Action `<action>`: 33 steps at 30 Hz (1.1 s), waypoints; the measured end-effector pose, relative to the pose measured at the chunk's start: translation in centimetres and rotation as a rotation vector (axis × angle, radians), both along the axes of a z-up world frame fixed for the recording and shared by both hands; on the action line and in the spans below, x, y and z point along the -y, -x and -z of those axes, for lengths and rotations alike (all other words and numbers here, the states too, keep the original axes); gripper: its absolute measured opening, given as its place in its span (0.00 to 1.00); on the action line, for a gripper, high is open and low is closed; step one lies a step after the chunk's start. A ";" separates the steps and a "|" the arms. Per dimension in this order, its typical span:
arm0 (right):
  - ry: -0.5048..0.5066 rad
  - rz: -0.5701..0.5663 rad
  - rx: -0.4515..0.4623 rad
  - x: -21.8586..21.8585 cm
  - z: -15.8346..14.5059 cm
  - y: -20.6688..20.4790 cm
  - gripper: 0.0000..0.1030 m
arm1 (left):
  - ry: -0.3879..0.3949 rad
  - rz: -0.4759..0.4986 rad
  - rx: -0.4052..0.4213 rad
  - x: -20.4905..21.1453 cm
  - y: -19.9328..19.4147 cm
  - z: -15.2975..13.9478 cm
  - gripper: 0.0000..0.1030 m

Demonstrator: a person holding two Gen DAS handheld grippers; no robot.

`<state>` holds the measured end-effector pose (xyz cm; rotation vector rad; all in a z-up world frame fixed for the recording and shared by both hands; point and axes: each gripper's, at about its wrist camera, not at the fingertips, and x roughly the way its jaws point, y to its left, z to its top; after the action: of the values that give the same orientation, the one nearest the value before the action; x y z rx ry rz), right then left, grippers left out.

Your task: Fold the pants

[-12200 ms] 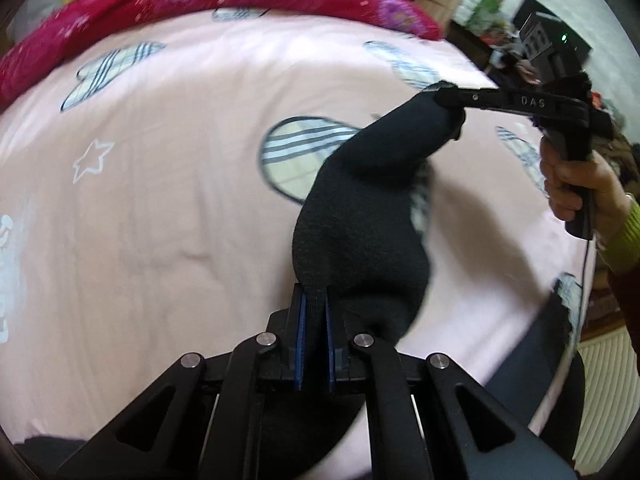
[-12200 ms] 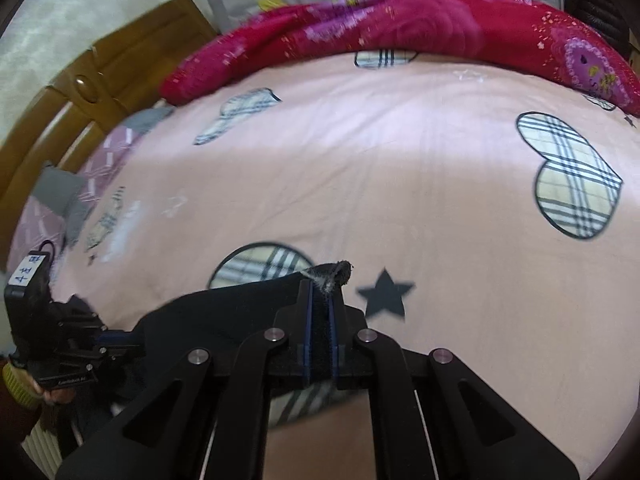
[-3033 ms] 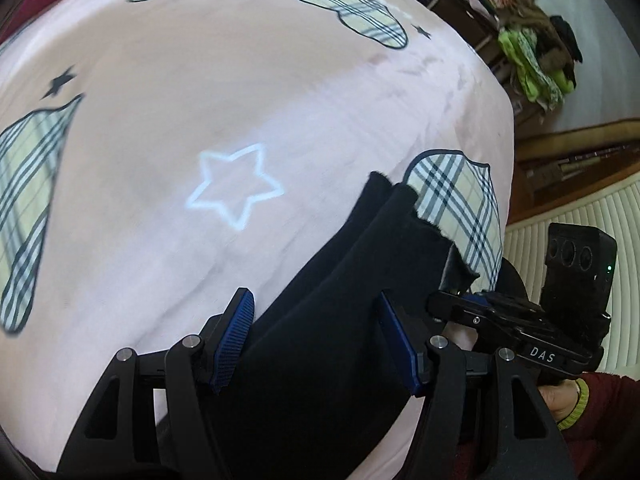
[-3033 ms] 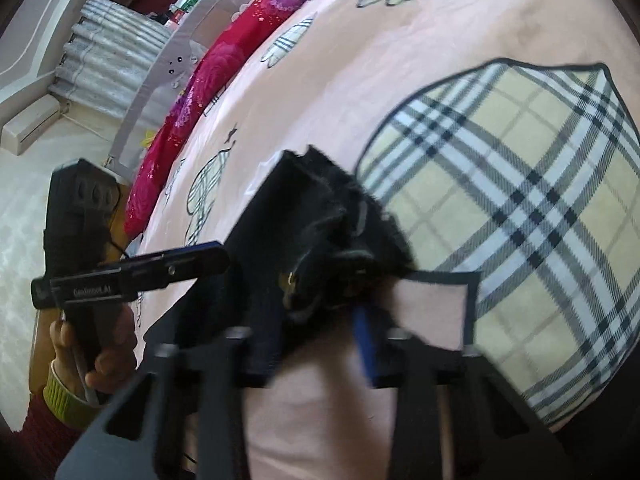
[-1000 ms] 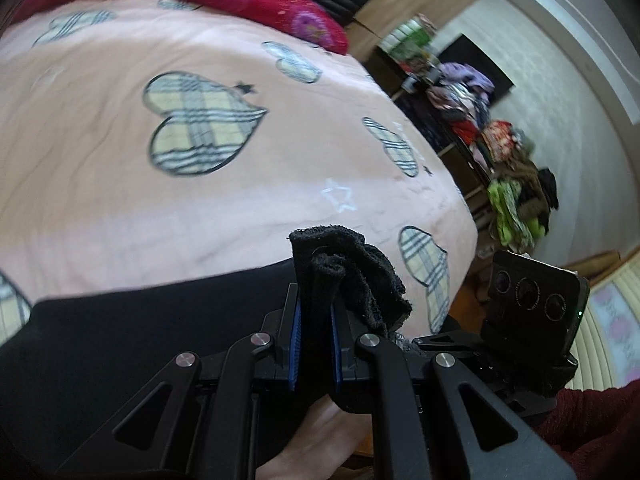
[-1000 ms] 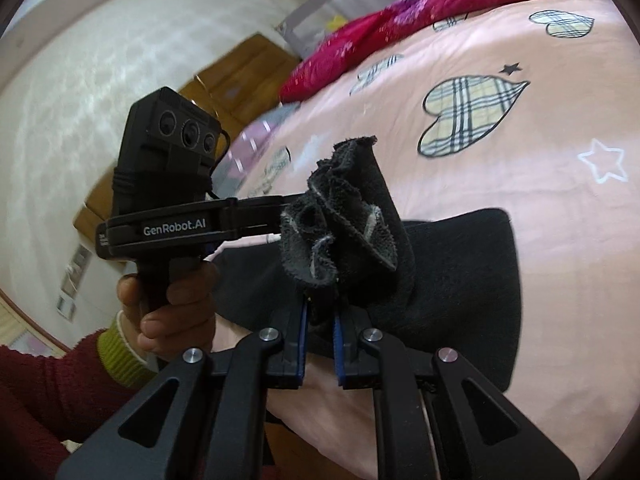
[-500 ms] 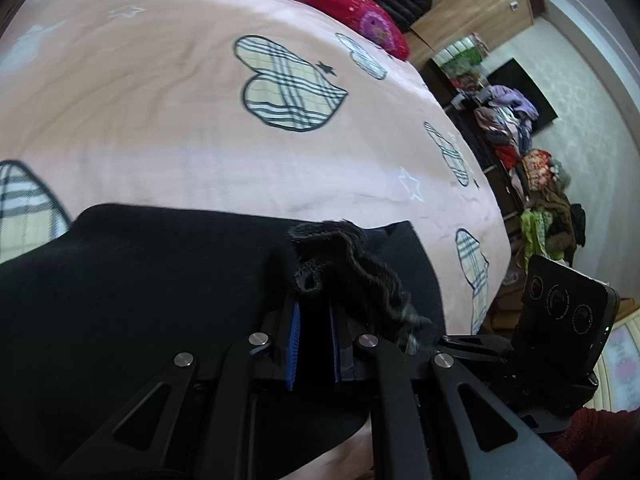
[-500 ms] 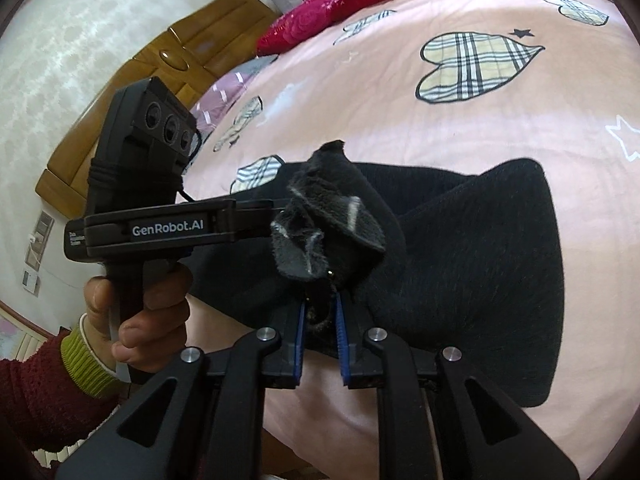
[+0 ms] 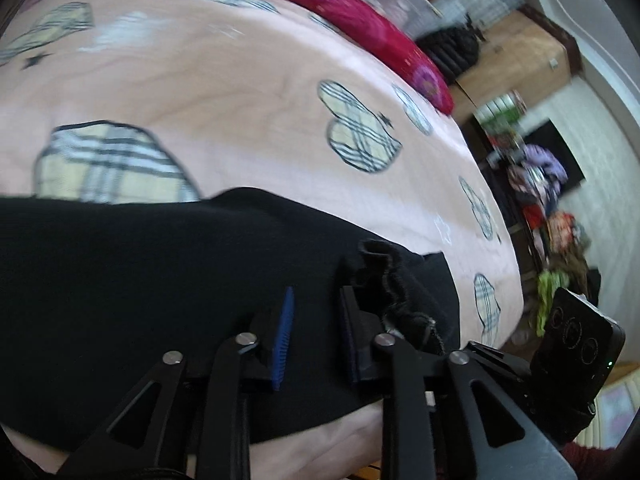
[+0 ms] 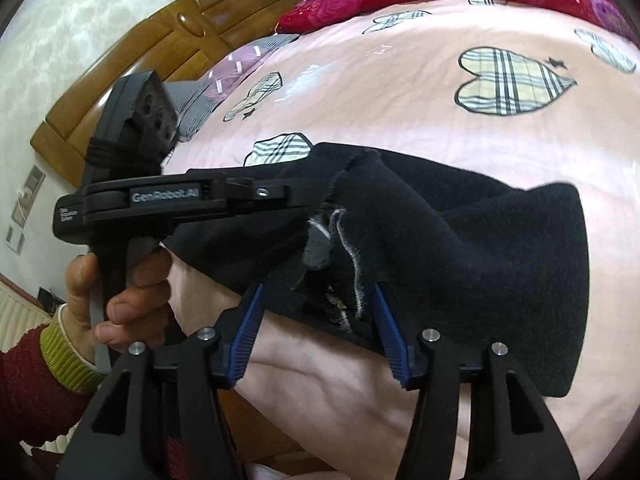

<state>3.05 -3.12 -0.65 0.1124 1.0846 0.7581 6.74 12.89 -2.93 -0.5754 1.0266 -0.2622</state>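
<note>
**Both grippers let go of the pants hem after the fold**

Left gripper [image 9: 314, 334] had its blue pads spread with plain black cloth between them, nothing pinched; half a second before it was clamped on the bunched hem; right gripper [image 10: 318, 330] likewise stood wide, jaws apart, where it had been shut on the same bundle. Black pants [image 10: 500, 248] lay on the pink bedsheet [image 10: 400, 92] near the bed's front edge, doubled over; the carried hem [image 9: 386, 272] sat crumpled on top of the lower layer, just right of the left gripper's right pad. Judgement: fold was laid and released, so this pass looked done; hem still ruffled, top layer not flat, likely needs a smoothing pull or another fold.

View differences: right wrist view showed the left gripper from the side, the person's left hand [image 10: 116, 284] on its handle, the wooden headboard [image 10: 160, 52], and a pale fray or seam thread [image 10: 352, 264] on the loose edge between its own pads; none of that was in the left wrist view. Left wrist view showed how far the pants spread leftward over a plaid heart [image 9: 108, 164], the red quilt [image 9: 360, 28] behind, and a clothes pile [image 9: 548, 208] off the bed; frame was motion-blurred, so fine edge alignment could not be told.
</note>
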 end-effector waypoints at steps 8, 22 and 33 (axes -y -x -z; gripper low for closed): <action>0.000 -0.045 0.024 -1.4 -1.9 0.6 0.66 | -0.005 -0.169 0.020 -5.0 4.9 -1.7 0.47; -0.124 -0.145 -0.069 -6.0 -3.1 -0.3 0.77 | 0.012 -0.428 0.050 -13.0 14.2 -3.0 0.57; -0.089 -0.237 -0.050 -11.6 -3.9 -2.3 0.77 | 0.034 -0.597 0.022 -17.2 18.5 -1.5 0.62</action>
<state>5.30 8.51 3.26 0.0794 1.1235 1.0222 -11.75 30.11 -1.44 -0.8784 0.7881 0.2406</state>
